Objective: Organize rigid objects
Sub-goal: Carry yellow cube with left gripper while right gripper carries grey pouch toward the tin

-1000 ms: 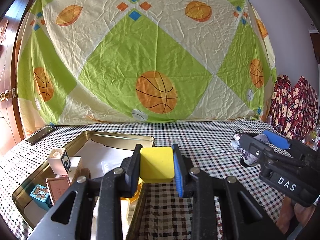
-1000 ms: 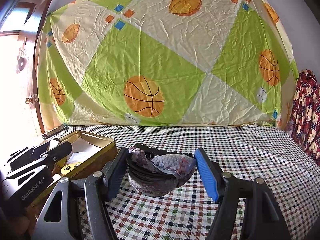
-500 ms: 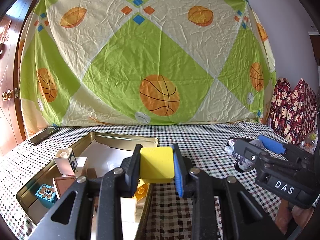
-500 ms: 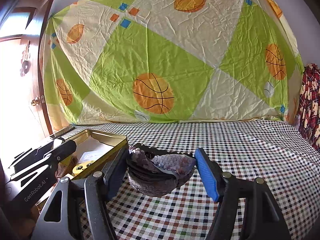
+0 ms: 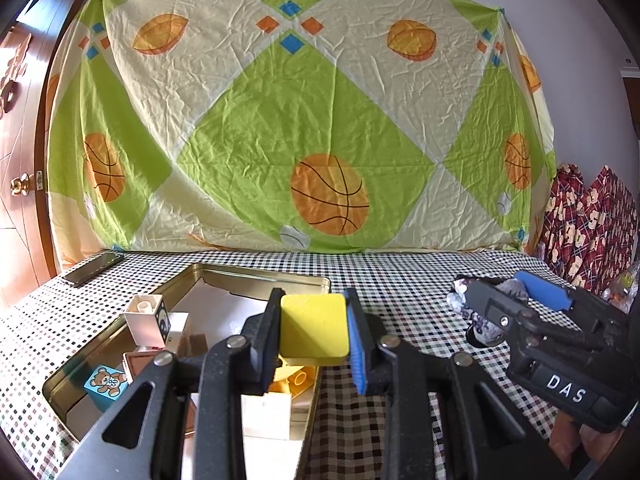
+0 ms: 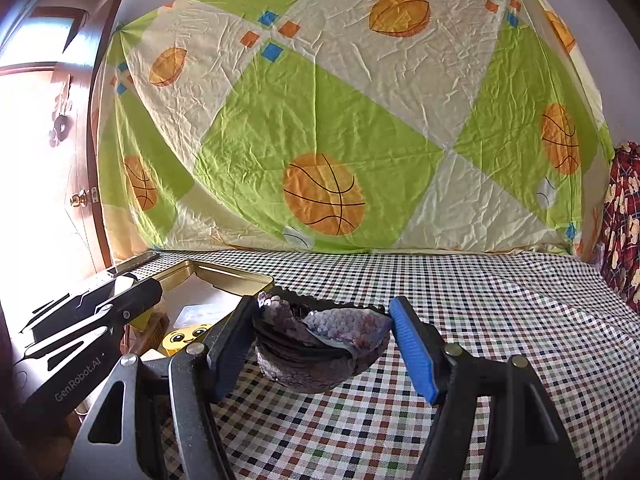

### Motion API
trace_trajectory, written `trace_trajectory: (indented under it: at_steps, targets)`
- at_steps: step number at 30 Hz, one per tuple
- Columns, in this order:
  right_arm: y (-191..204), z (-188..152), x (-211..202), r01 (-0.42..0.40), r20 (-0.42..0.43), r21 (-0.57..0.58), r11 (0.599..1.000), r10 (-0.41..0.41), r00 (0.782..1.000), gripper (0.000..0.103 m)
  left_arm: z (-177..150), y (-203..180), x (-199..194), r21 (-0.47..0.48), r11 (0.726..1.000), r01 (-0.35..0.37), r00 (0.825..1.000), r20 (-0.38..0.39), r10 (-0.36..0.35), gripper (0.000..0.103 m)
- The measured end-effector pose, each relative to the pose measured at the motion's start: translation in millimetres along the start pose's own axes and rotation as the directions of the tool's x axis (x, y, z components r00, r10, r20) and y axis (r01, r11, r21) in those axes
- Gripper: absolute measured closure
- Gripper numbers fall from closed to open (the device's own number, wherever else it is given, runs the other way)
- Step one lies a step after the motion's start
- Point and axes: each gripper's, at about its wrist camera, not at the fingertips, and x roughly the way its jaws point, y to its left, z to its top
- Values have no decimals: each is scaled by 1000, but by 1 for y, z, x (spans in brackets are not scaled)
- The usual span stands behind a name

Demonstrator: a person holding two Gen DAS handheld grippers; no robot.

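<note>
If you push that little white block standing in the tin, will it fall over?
Probably. The white block stands taller than wide, perched on other blocks in the tin, so a nudge likely tips it. It looks like hard, light plastic and shouldn't bend.

There were two tools: the left tool (image 5: 314,330) and the right tool (image 6: 324,336). One gold tin (image 5: 256,274) sat on the one checked table (image 5: 400,276). One yellow block (image 5: 313,329) was counted, one dark scaly bowl-like object (image 6: 320,354), one white cube (image 5: 145,320) at the tin's 9 o'clock side, one blue bear cube (image 5: 106,380) at its 7 o'clock corner, and one phone (image 5: 93,269) at the table's 10 o'clock corner.
</note>
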Motion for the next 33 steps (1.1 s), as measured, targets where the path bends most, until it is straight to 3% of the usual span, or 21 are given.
trace_trajectory:
  at_steps: [33]
  targets:
    - [47, 1, 3, -80, 32, -29, 996, 81, 996, 33, -2, 48, -12, -82, 996, -33, 999, 7, 34, 75]
